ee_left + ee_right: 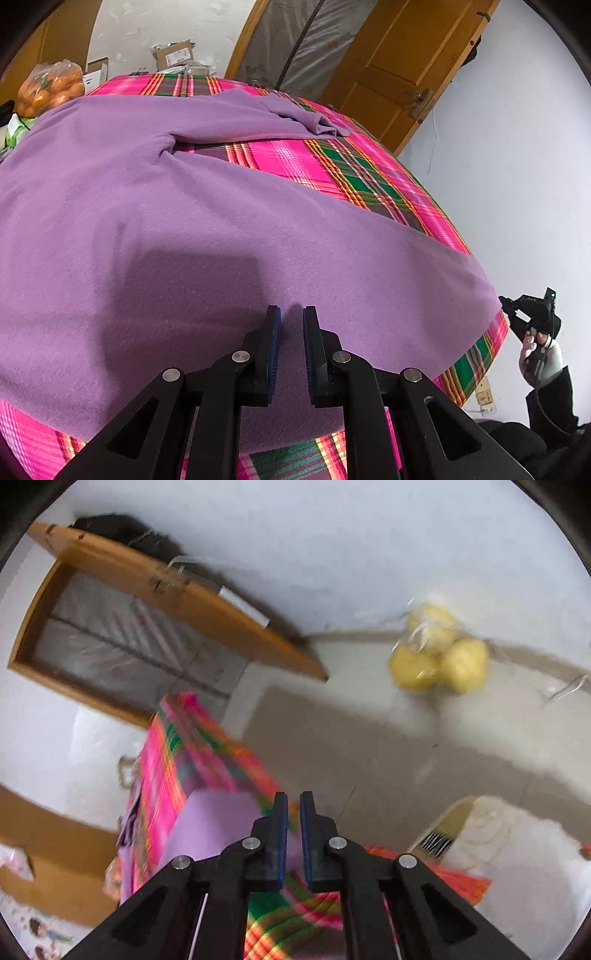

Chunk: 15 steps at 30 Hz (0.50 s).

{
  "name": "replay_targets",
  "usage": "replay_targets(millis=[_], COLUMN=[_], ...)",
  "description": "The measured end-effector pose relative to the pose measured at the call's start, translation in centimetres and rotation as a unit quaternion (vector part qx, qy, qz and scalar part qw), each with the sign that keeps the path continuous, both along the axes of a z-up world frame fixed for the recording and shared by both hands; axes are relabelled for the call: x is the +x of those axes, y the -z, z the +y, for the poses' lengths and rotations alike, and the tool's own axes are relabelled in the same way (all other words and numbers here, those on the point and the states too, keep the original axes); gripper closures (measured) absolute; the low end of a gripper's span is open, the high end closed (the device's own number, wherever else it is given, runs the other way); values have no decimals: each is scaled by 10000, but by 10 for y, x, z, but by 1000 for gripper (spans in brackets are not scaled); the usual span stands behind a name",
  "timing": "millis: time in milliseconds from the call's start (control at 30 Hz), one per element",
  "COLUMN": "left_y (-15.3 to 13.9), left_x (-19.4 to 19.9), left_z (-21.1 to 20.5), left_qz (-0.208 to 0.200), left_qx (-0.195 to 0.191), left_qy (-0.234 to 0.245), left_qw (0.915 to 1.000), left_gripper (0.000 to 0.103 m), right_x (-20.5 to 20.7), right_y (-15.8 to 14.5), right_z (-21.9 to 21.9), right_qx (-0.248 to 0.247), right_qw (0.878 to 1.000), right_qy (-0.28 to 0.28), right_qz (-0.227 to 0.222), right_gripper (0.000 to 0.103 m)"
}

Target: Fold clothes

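**Purple garment spread over a plaid-covered tabletop**

Pink, green and orange plaid cloth (295,162) covers the tabletop, which stands in a room with pale walls and a brown wooden door (410,62) behind it. Cardboard boxes (173,55) and a bag of orange fruit (50,88) sit at the far edge. On the grey floor, seen blurred from the right wrist, lies a clear bag of yellow fruit (439,653).

A purple garment (147,221) lies flat across most of the plaid, one sleeve (295,118) stretched toward the far side. The left tool (291,314) rests at the garment's near hem, its fingers nearly together with purple fabric between them. The right tool (293,801) is at the garment's corner by the tabletop's edge, fingers nearly together; whether they pinch cloth I cannot tell. A gloved hand (541,358) holds it.
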<state>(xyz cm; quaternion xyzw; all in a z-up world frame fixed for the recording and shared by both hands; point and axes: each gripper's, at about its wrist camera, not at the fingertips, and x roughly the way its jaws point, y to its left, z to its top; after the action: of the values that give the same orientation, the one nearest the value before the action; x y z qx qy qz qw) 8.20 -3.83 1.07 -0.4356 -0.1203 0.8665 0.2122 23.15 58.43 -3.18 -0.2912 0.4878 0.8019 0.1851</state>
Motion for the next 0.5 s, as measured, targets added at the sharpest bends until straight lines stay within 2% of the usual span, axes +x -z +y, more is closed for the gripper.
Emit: replay_targets(millis=[67,133,233,367,433,500], left_y=[0,0,0,-1,-1,0], left_x=[0,-2,-4,-2,-1,1], left_z=[0,1,3,3,-1,-5], left_qz=[8,20,34,103,125,130], left_qx=[-4,-19,-55,-202,-270,-325], left_qy=[-20,-26,-39,-135,-193,-248], left_qw=[10000,10000,10000,9997,9994,9991], left_gripper=[91,90,90,90,90,91], right_x=[-7,-27,-67,-111,-126,-137], right_y=[-19,-36,-50,-46,-41,-30], right_z=[-10,-38,-103,-186,-212,-220], right_qx=[382,772,1130,1365,1339,1269], right_qw=[9983,9902,9601,9144,9021,8989], right_qy=[-345,-1097,-2506,-3781,-4079,-4185], right_qz=[258,395,519,474,431,266], right_gripper=[95,95,95,95,95,95])
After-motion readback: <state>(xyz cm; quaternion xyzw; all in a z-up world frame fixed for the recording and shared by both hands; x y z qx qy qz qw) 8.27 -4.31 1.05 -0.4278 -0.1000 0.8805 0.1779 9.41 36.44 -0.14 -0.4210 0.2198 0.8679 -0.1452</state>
